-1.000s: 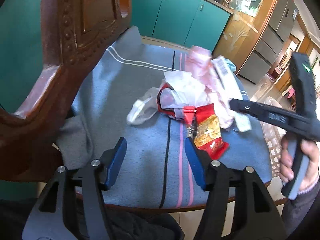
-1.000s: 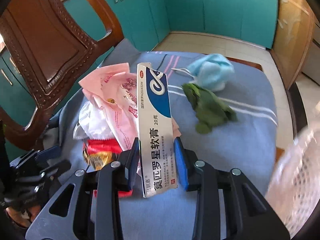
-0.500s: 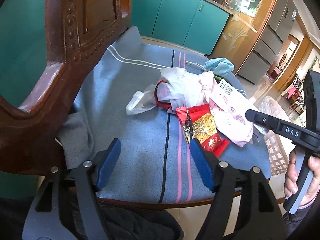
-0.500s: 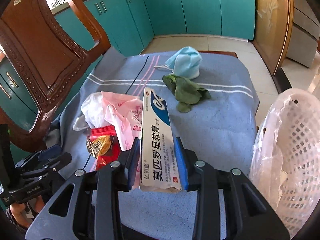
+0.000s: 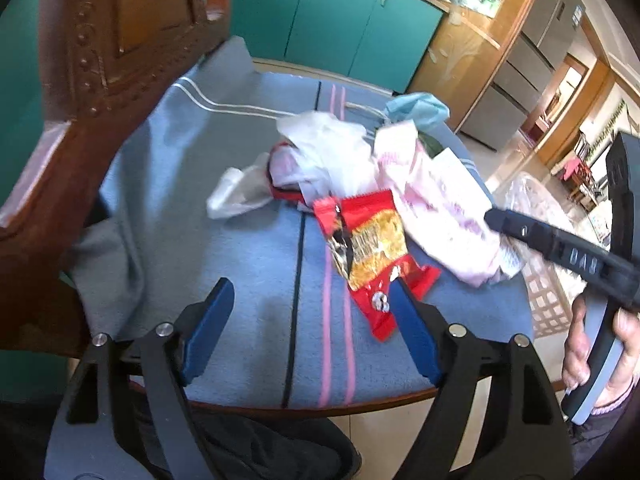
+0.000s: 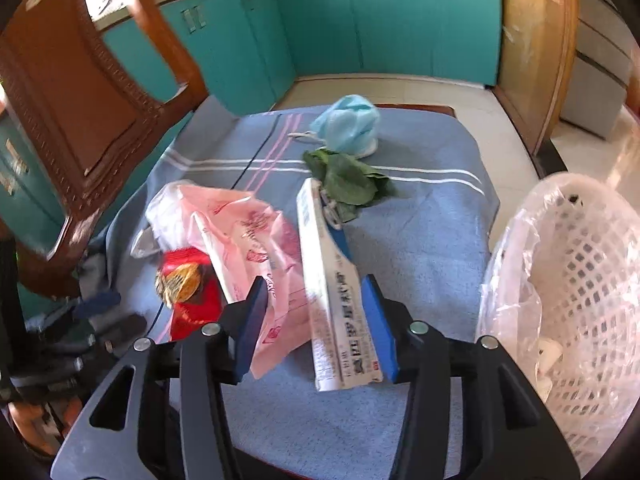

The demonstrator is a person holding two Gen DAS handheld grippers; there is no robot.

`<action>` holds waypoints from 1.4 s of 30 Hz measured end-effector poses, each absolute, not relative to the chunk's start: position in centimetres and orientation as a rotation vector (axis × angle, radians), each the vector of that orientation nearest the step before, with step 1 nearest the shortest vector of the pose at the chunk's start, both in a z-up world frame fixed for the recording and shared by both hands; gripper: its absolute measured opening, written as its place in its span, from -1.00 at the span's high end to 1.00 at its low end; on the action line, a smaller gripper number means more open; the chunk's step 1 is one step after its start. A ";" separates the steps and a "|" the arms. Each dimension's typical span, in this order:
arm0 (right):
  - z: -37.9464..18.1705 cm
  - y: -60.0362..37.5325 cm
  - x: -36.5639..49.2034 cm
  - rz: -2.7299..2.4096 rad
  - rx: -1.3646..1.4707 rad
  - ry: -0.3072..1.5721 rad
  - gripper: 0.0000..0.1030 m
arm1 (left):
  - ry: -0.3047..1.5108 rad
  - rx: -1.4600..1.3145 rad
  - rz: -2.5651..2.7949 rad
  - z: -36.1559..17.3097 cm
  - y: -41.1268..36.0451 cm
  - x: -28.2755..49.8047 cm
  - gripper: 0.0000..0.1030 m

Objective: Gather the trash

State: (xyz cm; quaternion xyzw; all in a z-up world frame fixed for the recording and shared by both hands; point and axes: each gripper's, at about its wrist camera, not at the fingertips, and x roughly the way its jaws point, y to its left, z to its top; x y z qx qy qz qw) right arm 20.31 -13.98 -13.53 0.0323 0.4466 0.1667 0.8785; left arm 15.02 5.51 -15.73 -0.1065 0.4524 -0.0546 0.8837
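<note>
Your right gripper [image 6: 316, 324] is opening around the box [image 6: 334, 300], basket [image 6: 580, 280] at three o'clock; your left gripper [image 5: 308, 328] is opening, empty.

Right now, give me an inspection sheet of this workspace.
Surface: blue striped cloth covering a wooden chair seat.
Job's things: white carton; pink plastic bag; red snack wrapper; blue face mask; green leaves; white plastic bag.
Bin: white lattice basket, plastic-lined, beside the seat.
Clutter: grey cloth hanging off the seat edge.
Grippers: left hand-held gripper opening, nothing between its pads; right hand-held gripper opening, carton leaning on one pad.
Cables: nothing seen.
Surroundings: carved chair back, teal cabinets.
</note>
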 end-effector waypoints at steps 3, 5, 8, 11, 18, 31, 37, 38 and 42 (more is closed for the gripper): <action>-13.9 -14.1 20.8 0.303 0.041 0.944 0.05 | 0.949 -0.225 -0.119 -15.9 5.3 15.1 -0.55; -14.0 -14.1 20.9 0.255 0.010 0.941 0.05 | 0.949 -0.230 -0.126 -15.9 5.3 15.1 -0.58; -13.9 -14.5 21.0 0.259 0.031 0.936 0.05 | 0.950 -0.234 -0.138 -15.8 4.9 15.4 -0.62; -13.8 -15.1 21.1 0.246 0.052 0.931 0.05 | 0.954 -0.238 -0.159 -15.7 4.0 16.1 -0.68; -12.6 -16.2 20.6 0.239 0.078 0.889 0.05 | 0.985 -0.173 -0.172 -16.5 0.9 18.5 -0.57; -13.0 -10.5 18.9 0.443 -0.028 0.906 -0.36 | 1.012 -0.252 -0.175 -16.9 5.7 15.7 -0.40; -15.7 -8.8 19.4 0.436 -0.040 0.997 -0.50 | 0.980 -0.294 -0.143 -15.9 7.7 15.1 -0.60; -15.9 -8.8 19.3 0.432 -0.040 1.004 -0.50 | 0.977 -0.302 -0.143 -15.8 7.7 15.2 -0.63; -16.5 -8.7 19.3 0.396 -0.069 1.013 -0.51 | 0.973 -0.347 -0.140 -15.6 7.6 16.2 -0.72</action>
